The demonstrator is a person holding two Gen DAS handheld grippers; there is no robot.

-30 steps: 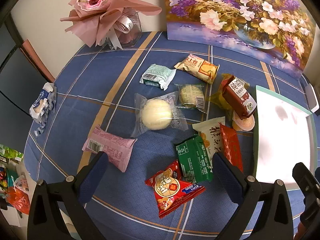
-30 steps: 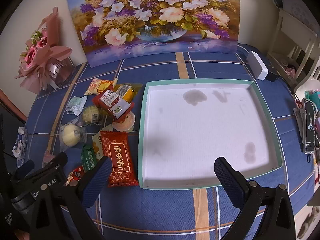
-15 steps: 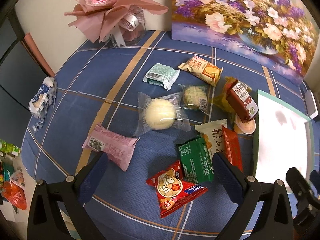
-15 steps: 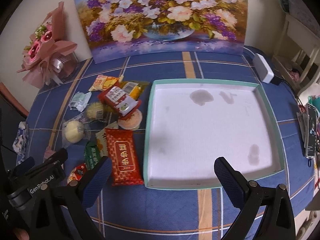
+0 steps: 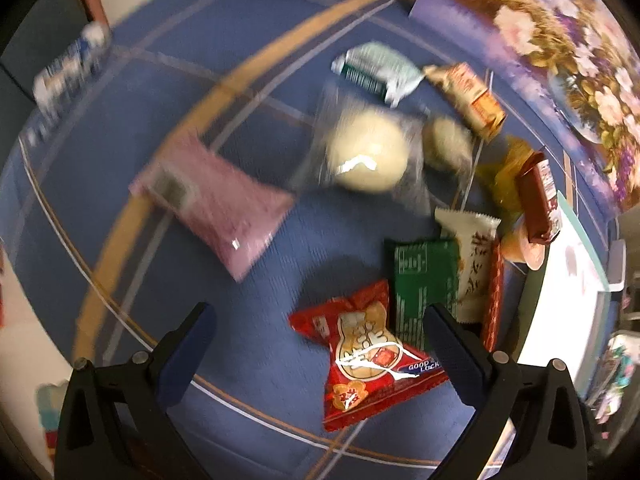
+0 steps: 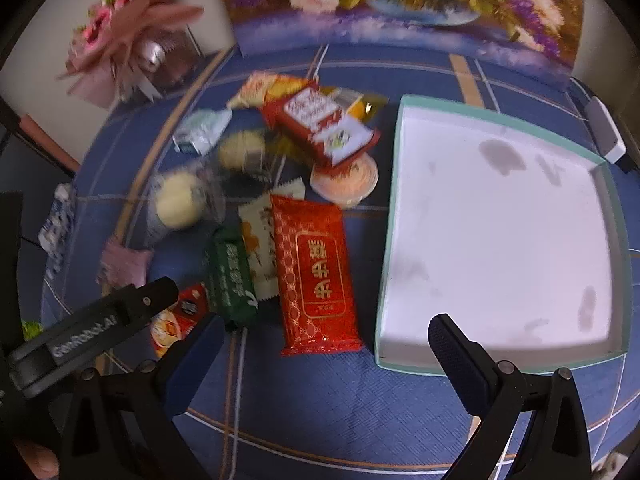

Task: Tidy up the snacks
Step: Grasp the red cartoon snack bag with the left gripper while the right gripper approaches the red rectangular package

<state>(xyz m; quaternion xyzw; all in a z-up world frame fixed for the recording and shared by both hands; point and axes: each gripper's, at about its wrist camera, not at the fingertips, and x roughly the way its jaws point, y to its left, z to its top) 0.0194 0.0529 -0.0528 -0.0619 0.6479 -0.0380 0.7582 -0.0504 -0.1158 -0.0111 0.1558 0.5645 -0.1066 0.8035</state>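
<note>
Several snack packets lie on the blue tablecloth left of a white tray with a teal rim point(image 6: 400, 208). My left gripper point(image 5: 320, 344) is open and hangs over a red "Good Luck" packet point(image 5: 366, 356), beside a green packet point(image 5: 424, 288) and a pink packet point(image 5: 216, 200). A wrapped round bun point(image 5: 366, 160) lies farther back. My right gripper point(image 6: 324, 344) is open above a long red packet point(image 6: 316, 268) and the tray's near-left corner. The red-and-white carton point(image 6: 320, 124) lies on the pile. The left gripper's body shows at the lower left of the right wrist view point(image 6: 92, 328).
A flower painting point(image 6: 400, 8) leans at the back of the table. A pink bouquet point(image 6: 132, 40) stands at the back left. A white device point(image 6: 606, 132) lies past the tray's far right corner. A blue-white wrapper point(image 5: 68, 72) lies near the table's left edge.
Both grippers have dropped closer to the table and moved left. The red "Good Luck" packet now sits between my left fingers' line; the long red packet is now nearer my right gripper. Both views are motion-blurred.
</note>
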